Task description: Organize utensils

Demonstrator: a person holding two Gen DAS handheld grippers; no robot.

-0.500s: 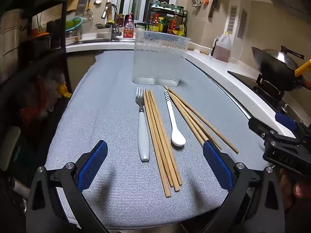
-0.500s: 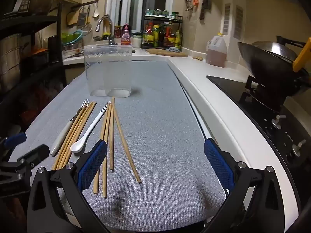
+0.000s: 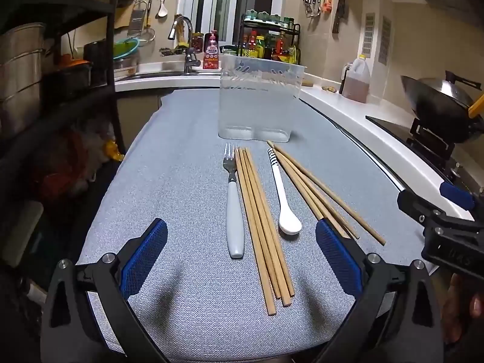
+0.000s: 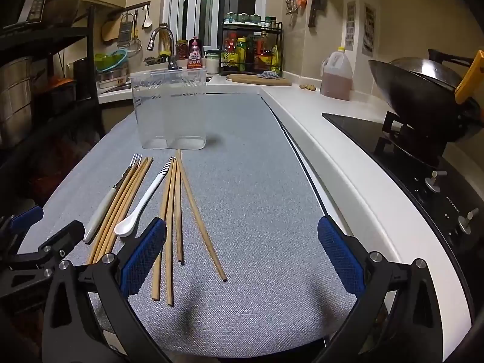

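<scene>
A clear plastic utensil holder (image 3: 258, 103) stands upright on the grey mat; it also shows in the right wrist view (image 4: 169, 109). In front of it lie a white-handled fork (image 3: 233, 208), a bundle of wooden chopsticks (image 3: 263, 220), a white spoon with a striped handle (image 3: 282, 199) and a second, spread group of chopsticks (image 3: 320, 190). My left gripper (image 3: 241, 258) is open and empty, above the near ends of the fork and chopsticks. My right gripper (image 4: 241, 255) is open and empty, just right of the spread chopsticks (image 4: 178, 211).
The grey mat (image 4: 257, 181) covers the counter, whose front edge is near. A white countertop (image 4: 332, 139) runs along the right, with a black hob and wok (image 4: 423, 90). An oil jug (image 4: 335, 75), a spice rack (image 4: 251, 48) and a sink tap (image 4: 163, 45) stand behind. Dark shelves (image 3: 45, 90) stand left.
Both grippers have drifted only slightly; the utensils and holder have not moved. Both stay open.
</scene>
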